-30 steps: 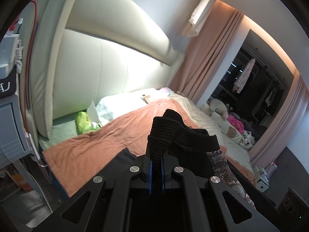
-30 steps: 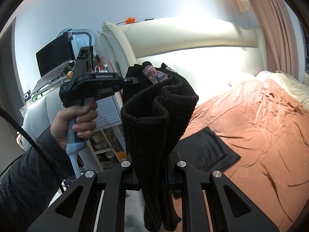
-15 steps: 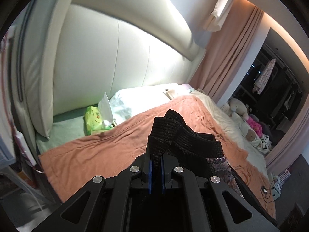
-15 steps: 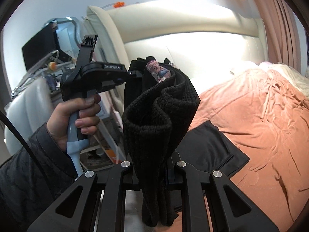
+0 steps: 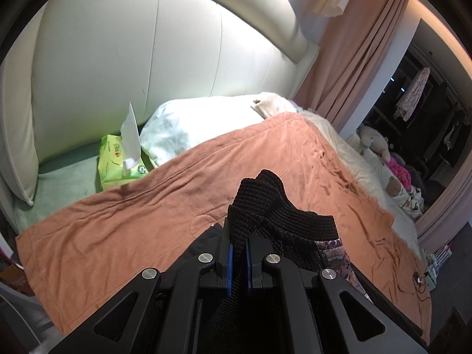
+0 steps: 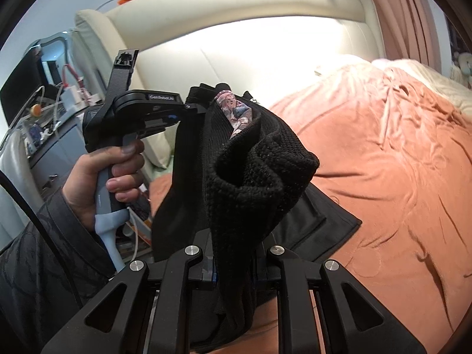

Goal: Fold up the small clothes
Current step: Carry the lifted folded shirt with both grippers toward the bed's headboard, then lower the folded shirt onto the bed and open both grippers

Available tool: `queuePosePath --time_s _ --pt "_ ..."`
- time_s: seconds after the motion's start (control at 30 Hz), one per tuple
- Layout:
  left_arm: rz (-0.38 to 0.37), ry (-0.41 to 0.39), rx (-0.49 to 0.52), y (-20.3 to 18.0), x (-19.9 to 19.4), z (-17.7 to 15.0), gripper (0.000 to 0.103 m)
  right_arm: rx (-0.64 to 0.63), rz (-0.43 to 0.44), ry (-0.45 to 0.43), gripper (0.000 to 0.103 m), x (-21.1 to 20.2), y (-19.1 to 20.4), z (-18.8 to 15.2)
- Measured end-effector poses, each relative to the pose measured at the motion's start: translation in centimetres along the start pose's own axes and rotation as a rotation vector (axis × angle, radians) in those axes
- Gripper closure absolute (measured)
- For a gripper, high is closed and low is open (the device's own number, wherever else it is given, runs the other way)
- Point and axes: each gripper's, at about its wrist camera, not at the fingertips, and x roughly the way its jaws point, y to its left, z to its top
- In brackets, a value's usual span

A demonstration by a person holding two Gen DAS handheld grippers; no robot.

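A black knit garment (image 5: 283, 218) with a patterned pink lining (image 6: 236, 112) hangs stretched between both grippers above the bed. In the left wrist view my left gripper (image 5: 237, 236) is shut on one bunched edge of it. My right gripper (image 6: 233, 265) is shut on the other end, and the knit rises from its jaws in a thick fold. The right wrist view also shows the left gripper (image 6: 193, 106) held by a hand (image 6: 112, 174), its tip clamped on the garment's far edge. A flat folded black cloth (image 6: 324, 221) lies on the orange blanket (image 6: 398, 162) underneath.
A cream padded headboard (image 5: 147, 59) runs behind the bed. A green tissue pack (image 5: 118, 159) and a white pillow (image 5: 191, 124) lie by it. Plush toys (image 5: 377, 144) sit at the far end. A cluttered bedside unit (image 6: 53, 135) stands beyond the bed's left edge.
Both grippers have moved down and closer to the bed and headboard, still carrying the garment. The grips look unchanged.
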Motion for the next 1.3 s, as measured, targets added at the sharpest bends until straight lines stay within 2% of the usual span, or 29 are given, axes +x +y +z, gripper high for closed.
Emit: queuePosePath --time_s 0.3,0.57,0.63,0.67,0.7,0.73,0.77,0.8,0.83,0.93,1.07,1.3 --pt "0.044 0.068 0.02 0.3 5.7 -0.7 0.097 0.066 -0.03 0.035 0.091 3.5 -1.9 0.9" --pt "0.094 0.096 0.062 -0.5 9.7 -1.1 0.097 0.164 -0.1 0.062 0.091 6.7 -4.2 1.4" --pt "0.121 0.142 0.051 -0.3 11.0 -1.3 0.095 0.187 -0.135 0.102 0.085 7.8 -4.6 1.2" --pt "0.13 0.16 0.044 -0.1 11.3 -1.4 0.093 0.203 -0.162 0.138 0.073 8.5 -5.0 1.1" --pt "0.141 0.172 0.041 0.1 11.5 -1.6 0.086 0.226 -0.178 0.176 0.067 9.2 -5.4 1.0" --pt "0.156 0.172 0.044 0.3 11.3 -1.8 0.074 0.261 -0.177 0.209 0.053 9.7 -6.0 0.7" --pt "0.172 0.161 0.05 0.5 10.8 -1.8 0.064 0.28 -0.174 0.215 0.047 9.6 -6.3 0.6" --pt "0.179 0.149 0.049 0.8 10.3 -1.8 0.046 0.291 -0.173 0.211 0.045 9.4 -6.4 0.4" --pt "0.183 0.129 0.043 1.2 9.5 -1.9 0.042 0.293 -0.176 0.208 0.04 8.9 -6.5 0.2" --pt "0.183 0.111 0.015 2.8 7.4 -2.0 0.042 0.301 -0.169 0.213 0.04 8.1 -6.4 -0.2" --pt "0.225 0.122 0.009 4.5 5.1 -3.0 0.042 0.287 -0.155 0.203 0.04 7.0 -5.9 -0.3" --pt "0.232 0.127 0.008 4.3 0.3 -5.7 0.041 0.271 -0.159 0.184 0.04 3.7 -4.9 -1.3"
